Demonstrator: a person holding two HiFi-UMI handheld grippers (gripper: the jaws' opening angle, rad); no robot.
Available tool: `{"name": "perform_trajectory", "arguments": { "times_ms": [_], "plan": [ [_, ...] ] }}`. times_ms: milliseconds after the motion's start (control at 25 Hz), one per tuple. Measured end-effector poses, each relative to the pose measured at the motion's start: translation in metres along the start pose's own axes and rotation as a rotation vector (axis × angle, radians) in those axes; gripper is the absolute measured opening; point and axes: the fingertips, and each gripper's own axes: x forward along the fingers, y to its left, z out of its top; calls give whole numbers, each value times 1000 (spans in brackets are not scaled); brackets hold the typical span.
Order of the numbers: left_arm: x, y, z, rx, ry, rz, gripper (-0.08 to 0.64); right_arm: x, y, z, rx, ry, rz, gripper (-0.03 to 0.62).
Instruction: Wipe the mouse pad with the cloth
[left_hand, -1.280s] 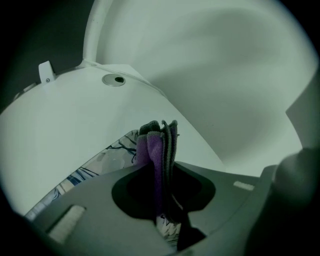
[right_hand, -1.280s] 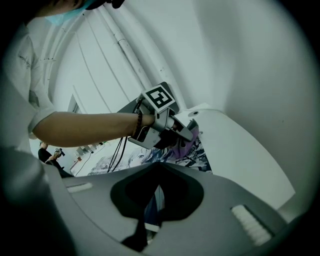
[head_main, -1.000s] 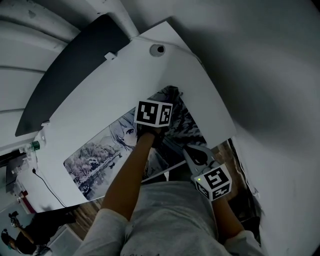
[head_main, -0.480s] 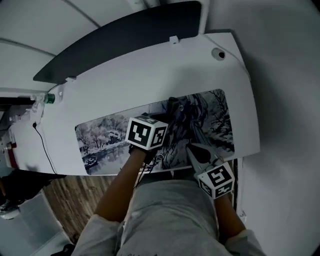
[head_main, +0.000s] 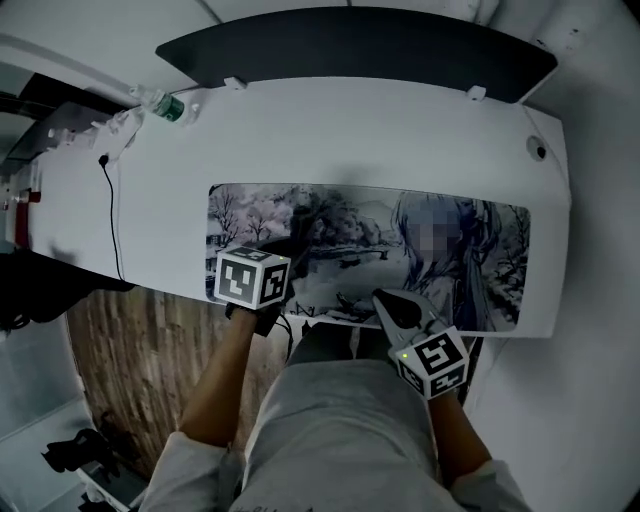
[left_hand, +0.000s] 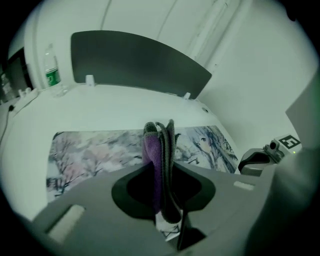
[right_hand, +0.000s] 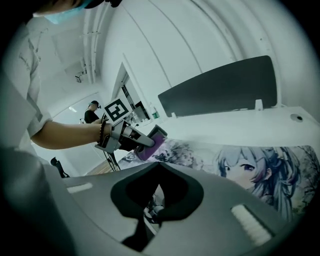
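Wiping may drag the mouse pad (head_main: 350, 245) over the worktop's (head_main: 330, 130) front edge; left gripper (left_hand: 161, 131) jaws clamp the cloth (left_hand: 151, 150), right gripper (right_hand: 157, 164) jaws closed, empty.

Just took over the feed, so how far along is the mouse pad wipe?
Done: cloth clamped in the left claw. In hand: it is over the mouse pad's left half. Left: the wiped share cannot be told; right claw shut, empty, at the front edge.

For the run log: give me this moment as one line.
left gripper: shut on cloth, over mouse pad left part | right gripper: shut, empty, at pad's near edge
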Motion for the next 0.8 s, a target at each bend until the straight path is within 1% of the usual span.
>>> {"name": "perform_trajectory", "arguments": {
  "times_ms": [120, 280, 400, 560, 680, 800],
  "plan": [
    [-31, 55, -28, -53, -10, 74, 105, 21, 23, 0, -22, 22, 23, 7],
    [-68, 125, -68, -76, 12, 192, 104, 39, 45, 0, -37, 37, 26, 8],
    [-90, 172, -89, -99, 27, 256, 106, 50, 58, -2, -39, 49, 19, 8],
    [-101, 221, -101, -127, 31, 298, 106, 66, 72, -3, -43, 62, 9, 8],
    [-98, 241, -106, -141, 40, 290, 106, 77, 81, -3, -41, 69, -3, 7],
    [-92, 249, -108, -128, 63, 273, 106, 86, 90, -4, -40, 73, -12, 8]
  ]
}}
